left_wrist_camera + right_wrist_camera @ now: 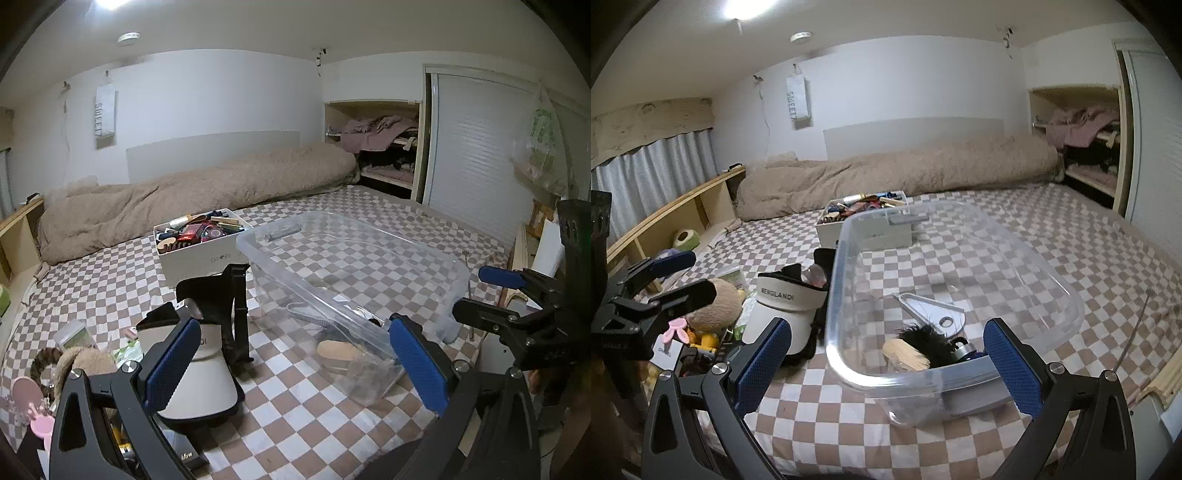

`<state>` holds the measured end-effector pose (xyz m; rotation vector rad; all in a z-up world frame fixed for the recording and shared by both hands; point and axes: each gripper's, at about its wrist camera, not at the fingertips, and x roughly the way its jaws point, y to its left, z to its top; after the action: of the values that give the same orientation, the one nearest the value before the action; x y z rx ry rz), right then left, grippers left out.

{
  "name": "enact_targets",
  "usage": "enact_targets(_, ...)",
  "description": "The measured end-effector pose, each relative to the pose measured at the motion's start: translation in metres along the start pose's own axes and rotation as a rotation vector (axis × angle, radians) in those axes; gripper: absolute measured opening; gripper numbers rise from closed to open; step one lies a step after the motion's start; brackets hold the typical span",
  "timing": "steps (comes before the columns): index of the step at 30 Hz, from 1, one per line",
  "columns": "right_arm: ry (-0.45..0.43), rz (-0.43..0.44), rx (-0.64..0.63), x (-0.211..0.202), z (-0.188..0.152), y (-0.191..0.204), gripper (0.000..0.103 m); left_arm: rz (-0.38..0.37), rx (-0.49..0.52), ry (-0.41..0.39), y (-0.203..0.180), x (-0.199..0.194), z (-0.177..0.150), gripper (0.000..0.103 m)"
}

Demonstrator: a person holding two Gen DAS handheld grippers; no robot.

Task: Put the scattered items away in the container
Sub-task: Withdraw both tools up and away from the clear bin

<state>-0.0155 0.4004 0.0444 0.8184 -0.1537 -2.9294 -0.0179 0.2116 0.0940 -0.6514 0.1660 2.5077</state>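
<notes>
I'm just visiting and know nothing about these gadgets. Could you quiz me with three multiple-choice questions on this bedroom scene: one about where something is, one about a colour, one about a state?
1. Where is the white visor cap?
A. inside the clear plastic bin
B. on the checkered bedsheet, left of the bin
C. on the closet shelf

2. What colour are the pads on the fingers?
A. blue
B. red
C. yellow

3. How is the right gripper?
A. shut on the cap
B. shut on nothing
C. open, holding nothing

Answers:
1 B, the cap sits on the bedsheet outside the clear plastic bin.
2 A, both pads are blue.
3 C, its fingers stand wide apart, gripping nothing.
</notes>
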Motion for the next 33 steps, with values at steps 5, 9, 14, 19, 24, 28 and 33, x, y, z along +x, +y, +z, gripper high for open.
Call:
enact_targets(5, -0.032, -0.007, -0.025, -0.01, -0.007, 0.015, 0.103, 0.032, 0.006, -0.045, 0.0, -0.018, -0.01, 0.103)
enact_targets(9, -0.058, -0.035, -0.058, -0.016, -0.012, 0.025, 0.103, 0.07, 0.009, -0.077, 0.001, -0.031, -0.018, 0.103)
enact_targets(14, -0.084, -0.062, -0.071, -0.021, -0.018, 0.032, 0.103, 0.102, 0.015, -0.092, 0.002, -0.045, -0.026, 0.103)
enact_targets(19, -0.097, -0.095, -0.084, -0.026, -0.025, 0.037, 0.103, 0.119, 0.019, -0.106, 0.001, -0.054, -0.033, 0.103)
enact_targets(24, -0.116, -0.1, -0.085, -0.034, -0.03, 0.042, 0.103, 0.139, 0.015, -0.115, 0.001, -0.061, -0.042, 0.103)
enact_targets(28, -0.126, -0.114, -0.105, -0.04, -0.035, 0.047, 0.103, 0.138, -0.003, -0.099, 0.002, -0.065, -0.049, 0.103)
enact_targets(33, -0.134, -0.136, -0.114, -0.048, -0.045, 0.051, 0.103, 0.148, -0.019, -0.093, 0.004, -0.068, -0.059, 0.103)
